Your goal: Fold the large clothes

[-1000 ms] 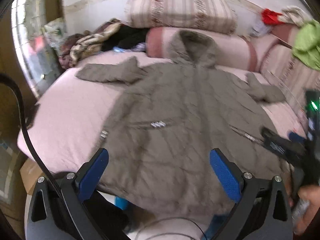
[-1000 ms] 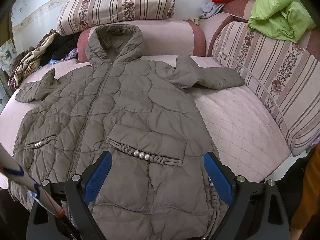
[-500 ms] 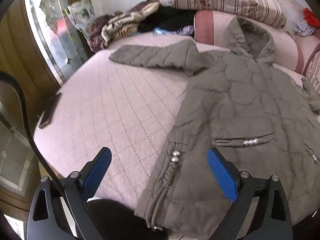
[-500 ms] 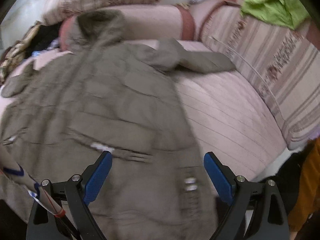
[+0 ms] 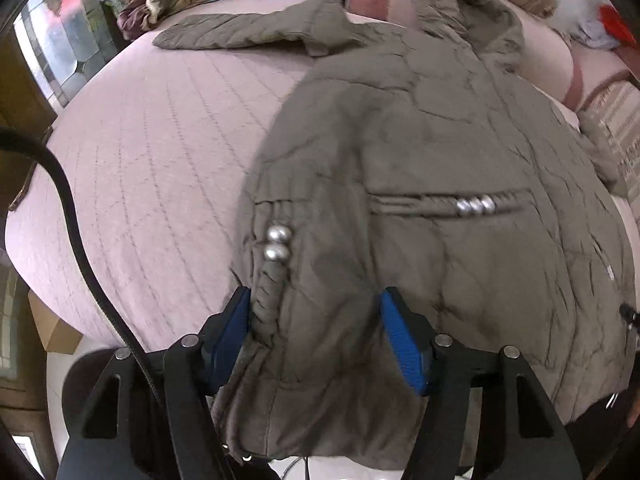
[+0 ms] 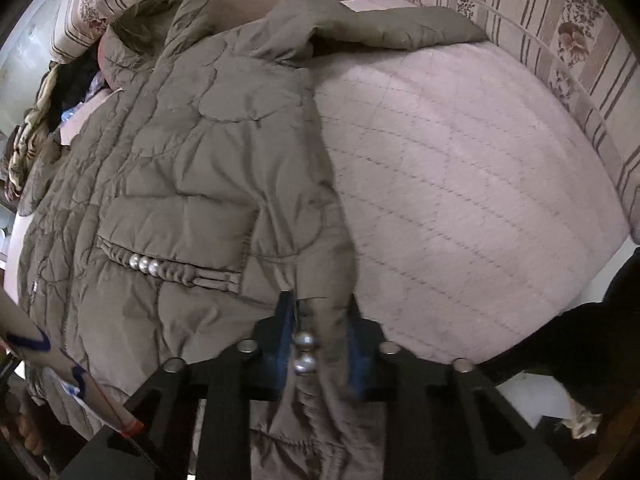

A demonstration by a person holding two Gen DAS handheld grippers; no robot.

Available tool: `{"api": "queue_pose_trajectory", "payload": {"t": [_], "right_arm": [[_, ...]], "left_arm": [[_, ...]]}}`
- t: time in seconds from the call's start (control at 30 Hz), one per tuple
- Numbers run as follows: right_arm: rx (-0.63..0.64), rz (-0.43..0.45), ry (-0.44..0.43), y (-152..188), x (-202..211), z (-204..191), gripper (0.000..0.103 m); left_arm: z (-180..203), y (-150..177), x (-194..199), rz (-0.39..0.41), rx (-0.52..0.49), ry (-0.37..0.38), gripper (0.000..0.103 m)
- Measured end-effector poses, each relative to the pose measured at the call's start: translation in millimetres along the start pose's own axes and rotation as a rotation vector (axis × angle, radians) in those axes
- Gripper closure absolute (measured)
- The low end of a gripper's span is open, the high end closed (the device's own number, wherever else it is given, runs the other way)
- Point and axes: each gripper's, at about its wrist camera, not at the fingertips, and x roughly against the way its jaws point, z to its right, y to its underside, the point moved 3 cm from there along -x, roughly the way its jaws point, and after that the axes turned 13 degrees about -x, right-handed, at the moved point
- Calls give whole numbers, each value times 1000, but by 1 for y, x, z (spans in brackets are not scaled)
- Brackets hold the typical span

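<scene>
The coat's (image 5: 420, 184) hem drops out of sight behind the left tongs (image 5: 320, 334). Blur smears the right tongs' (image 6: 320, 336) blue pads (image 6: 285, 334), hiding their contact with the fabric.

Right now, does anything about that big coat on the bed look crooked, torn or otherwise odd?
Nothing looks torn or damaged. The coat lies spread flat on the pink bed cover, sleeves out. Its hem hangs over the near edge, bunched where the right fingers pinch one side seam and the left fingers close around the other.
</scene>
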Motion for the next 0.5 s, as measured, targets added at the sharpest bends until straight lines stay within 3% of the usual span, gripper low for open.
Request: {"api": "queue_pose_trajectory", "payload": {"t": [0.13,0.27,0.5], "right_arm": [[-4,10,6,-3,5,8,77],[34,133,83,2,33,2,71],[90,332,48,-1,83,-36,40]], "left_arm": [[16,1,13,28,-80,-102,39],[4,-6,40,84,-57,-162,40],[10,-21,108,289,-81,-371,36]]}}
